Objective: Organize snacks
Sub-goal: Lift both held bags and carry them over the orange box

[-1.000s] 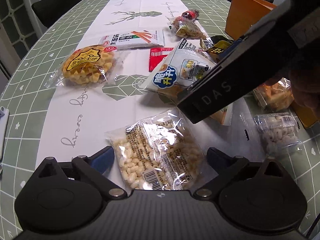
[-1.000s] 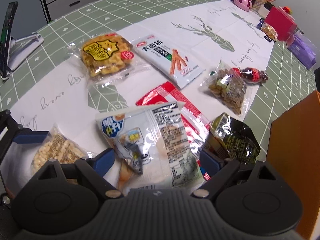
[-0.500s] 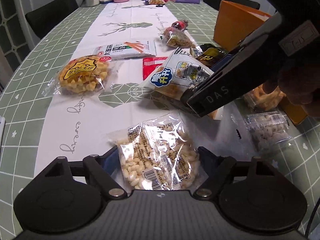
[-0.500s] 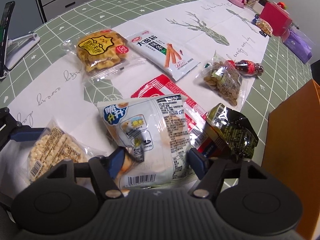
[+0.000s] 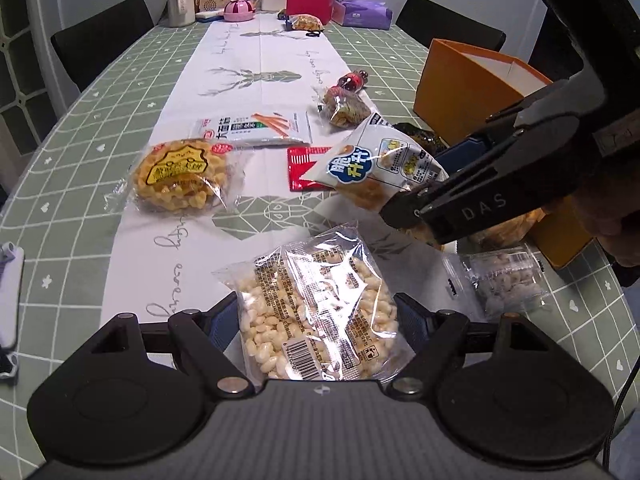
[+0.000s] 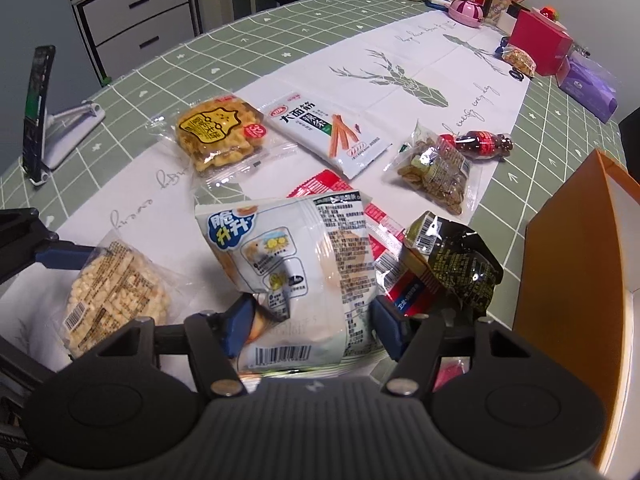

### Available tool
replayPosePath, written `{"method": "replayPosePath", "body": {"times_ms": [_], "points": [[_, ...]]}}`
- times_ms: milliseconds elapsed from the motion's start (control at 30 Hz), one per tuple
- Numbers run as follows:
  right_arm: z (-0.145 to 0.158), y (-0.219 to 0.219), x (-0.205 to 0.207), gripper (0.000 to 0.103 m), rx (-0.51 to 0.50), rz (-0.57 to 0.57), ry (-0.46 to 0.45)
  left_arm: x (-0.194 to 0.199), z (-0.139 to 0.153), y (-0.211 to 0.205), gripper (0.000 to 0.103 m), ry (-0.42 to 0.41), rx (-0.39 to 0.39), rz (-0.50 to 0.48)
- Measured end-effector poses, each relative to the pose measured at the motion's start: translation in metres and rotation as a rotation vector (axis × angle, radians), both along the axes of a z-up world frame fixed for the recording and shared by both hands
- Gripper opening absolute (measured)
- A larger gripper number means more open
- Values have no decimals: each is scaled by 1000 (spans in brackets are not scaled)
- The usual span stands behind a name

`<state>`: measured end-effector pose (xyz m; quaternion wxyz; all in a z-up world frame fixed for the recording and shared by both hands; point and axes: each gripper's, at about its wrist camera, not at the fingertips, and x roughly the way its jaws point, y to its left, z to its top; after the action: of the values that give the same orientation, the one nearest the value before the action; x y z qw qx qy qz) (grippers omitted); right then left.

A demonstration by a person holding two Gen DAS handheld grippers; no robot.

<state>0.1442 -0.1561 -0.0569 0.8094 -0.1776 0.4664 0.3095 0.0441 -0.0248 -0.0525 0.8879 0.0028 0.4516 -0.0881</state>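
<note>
Blue pads of the left hand-held gripper [image 5: 318, 314] clamp a clear packet of pale puffed grains [image 5: 318, 308] above the worktop [image 5: 120, 92]. Right hand-held gripper [image 6: 310, 322], jaws closing, pinches a white-and-blue crisp bag [image 6: 296, 264], lifted beside the orange box [image 6: 568, 264].

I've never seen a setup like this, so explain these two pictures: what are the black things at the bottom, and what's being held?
No robot here: a person holds a hand-held gripper in each hand, and each carries a wide-angle camera looking along its jaws. The black shapes at the bottom are those grippers.

One picture is from the left gripper; it is shut on a clear bag of pale puffs. The other is from the right gripper, whose jaws are closing on a white snack bag already between them. The left view shows that bag lifted.

On the green table lie more snacks, beside an orange box.
</note>
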Motion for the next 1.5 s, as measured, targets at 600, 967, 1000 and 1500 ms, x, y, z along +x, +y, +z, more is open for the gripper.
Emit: {"method": "replayPosePath", "body": {"times_ms": [600,967,1000,1500], "points": [[116,-87,-9,62,153,-66,-119,25,83,-40,93,-144,14,-92],[142,-197,-1,62,176,-326,-182,50,113,-124,93,-277,3,-269],[140,-206,1,62,172,-352,-179,51,113,-132,93,-284,7,-285],[97,-289,10,62,174,-568,-84,66,93,-227,93,-340,92,-508]]}}
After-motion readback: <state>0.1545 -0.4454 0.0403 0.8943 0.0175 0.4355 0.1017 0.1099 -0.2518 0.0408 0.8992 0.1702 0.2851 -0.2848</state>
